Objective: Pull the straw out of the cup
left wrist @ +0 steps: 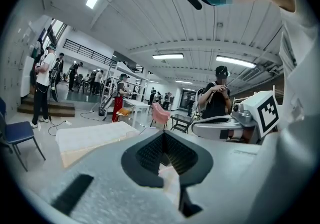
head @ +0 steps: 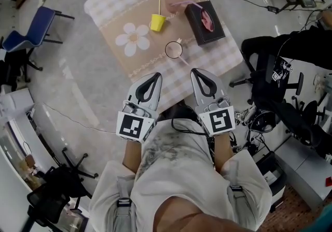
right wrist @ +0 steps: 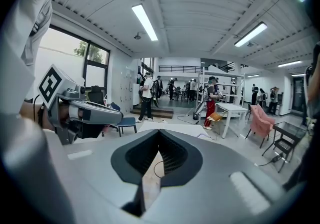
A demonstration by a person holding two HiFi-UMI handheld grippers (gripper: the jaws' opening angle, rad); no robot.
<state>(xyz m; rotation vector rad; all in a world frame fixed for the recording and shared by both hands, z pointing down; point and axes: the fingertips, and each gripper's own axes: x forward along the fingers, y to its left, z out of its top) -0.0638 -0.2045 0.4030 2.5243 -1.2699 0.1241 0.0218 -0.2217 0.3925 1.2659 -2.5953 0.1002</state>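
**Both tongs shut and empty, straw far ahead**

From the head cam, the left tongs (head: 155, 76) and right tongs (head: 197, 72) hang side by side over the near edge of the surface (head: 111, 2). Each has its jaws together w/ nothing between them. Both gripper views agree: tips meeting, no load.

The yellow cup (head: 157, 22) stands toward the far middle of the checked cloth, just beside a printed flower. A yellow straw (head: 159, 3) stands in it, roughly upright, its top toward the far side. The cup lies almost straight ahead of the left tongs and well apart from them. The right tongs sit further off to the right, w/ a clear glass (head: 174, 49) between them and the cup.

Judgement: the left hand looks nearer. The pull would prob. run up along the straw's long axis, so the tongs must first open and close across that axis.

Hard to read:
- A pinkish cup (head: 174, 0) at the far edge seems to carry a pink straw slanting toward a black box (head: 205, 22).
- The clear glass may hold a thin straw too, but it is too faint to tell.
- Which cup is meant isn't certain; the yellow one is the plainest candidate.
- Neither gripper view shows cup or straw. The jaws fill the lower frame, w/ only a pale strip of the surface beyond.
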